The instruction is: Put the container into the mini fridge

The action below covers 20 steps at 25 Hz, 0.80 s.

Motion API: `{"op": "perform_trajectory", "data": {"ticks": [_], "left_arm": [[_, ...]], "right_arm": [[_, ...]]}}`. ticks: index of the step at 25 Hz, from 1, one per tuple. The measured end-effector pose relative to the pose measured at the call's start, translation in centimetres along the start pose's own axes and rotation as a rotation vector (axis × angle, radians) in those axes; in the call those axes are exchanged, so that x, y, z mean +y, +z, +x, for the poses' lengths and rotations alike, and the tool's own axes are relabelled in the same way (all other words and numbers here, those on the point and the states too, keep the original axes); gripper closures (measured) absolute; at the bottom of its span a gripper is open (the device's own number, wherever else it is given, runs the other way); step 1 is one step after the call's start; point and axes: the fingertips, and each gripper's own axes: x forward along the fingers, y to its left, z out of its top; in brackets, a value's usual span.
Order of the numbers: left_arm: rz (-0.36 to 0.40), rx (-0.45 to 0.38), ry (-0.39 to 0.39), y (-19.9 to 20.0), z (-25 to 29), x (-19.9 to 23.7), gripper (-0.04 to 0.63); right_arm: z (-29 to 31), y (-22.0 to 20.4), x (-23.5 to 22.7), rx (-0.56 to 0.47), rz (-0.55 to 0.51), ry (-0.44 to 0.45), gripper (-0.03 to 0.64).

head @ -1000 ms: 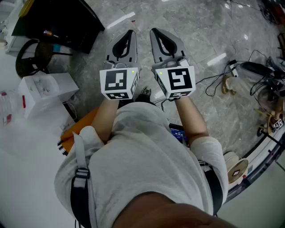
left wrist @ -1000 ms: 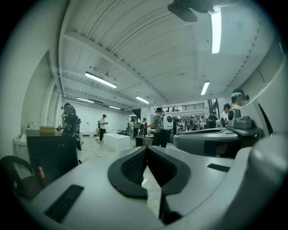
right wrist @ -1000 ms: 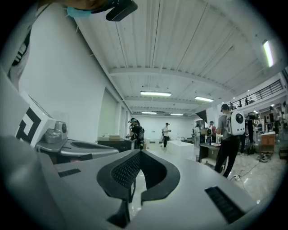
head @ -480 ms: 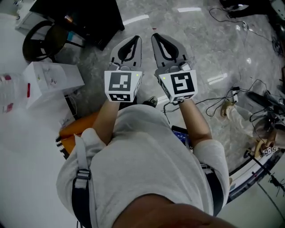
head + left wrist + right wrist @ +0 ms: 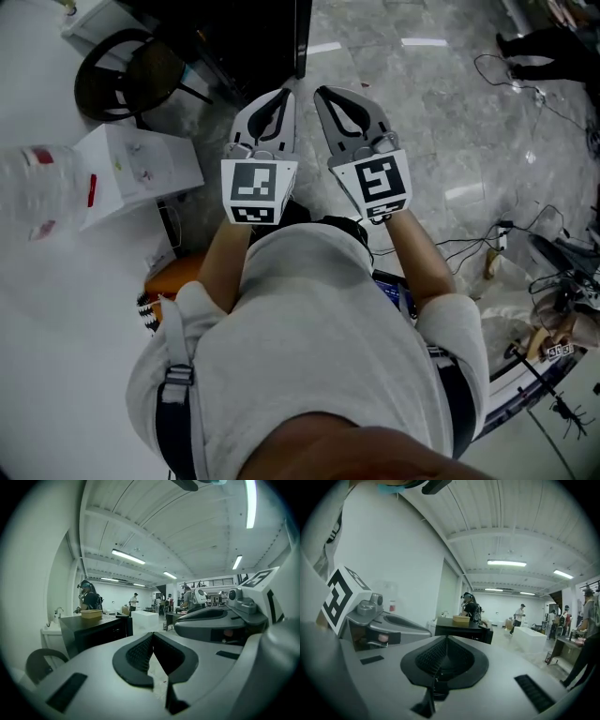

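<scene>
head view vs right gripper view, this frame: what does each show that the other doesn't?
Head view only: the person's grey-shirted torso, a white box and loose cables on the floor.
Right gripper view only: a black counter carrying a tan container, a person behind it, and ceiling lights.
Both: the left gripper and right gripper, side by side, jaws together with nothing between them.

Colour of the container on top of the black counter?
Tan, like cardboard. The container shows best in the left gripper view.
</scene>
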Motion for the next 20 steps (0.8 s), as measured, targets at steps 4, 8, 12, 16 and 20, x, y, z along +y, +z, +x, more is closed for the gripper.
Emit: {"op": "perform_trajectory", "data": {"ticks": [4,8,12,16,20], "left_arm": [[-0.033,-0.007,0.033,0.1,-0.1,4.4,0.583],[-0.083,-0.042,0.065,0.8,-0.2,7.1,0.583],[-0.077,-0.031,0.107,0.9,1.3,9.9,0.583],[-0.076,-0.021,0.17,1.1,3.0,13.6,0.583],[-0.096,-0.022,0.248,2.4,5.5,17.8,0.583]], "right_arm": [[3.4,0.9,1.3,0.023,-0.024,0.039,0.578],[5.4,2.0,1.8,0.034,-0.067,0.074,0.577],[8.6,2.7,0.3,0.029,-0.079,0.095,0.577],[12.8,3.5,-1.0,0.009,-0.082,0.14,0.577],[17.1,4.8,-2.4,-0.021,-0.097,0.198,0.577]]}}
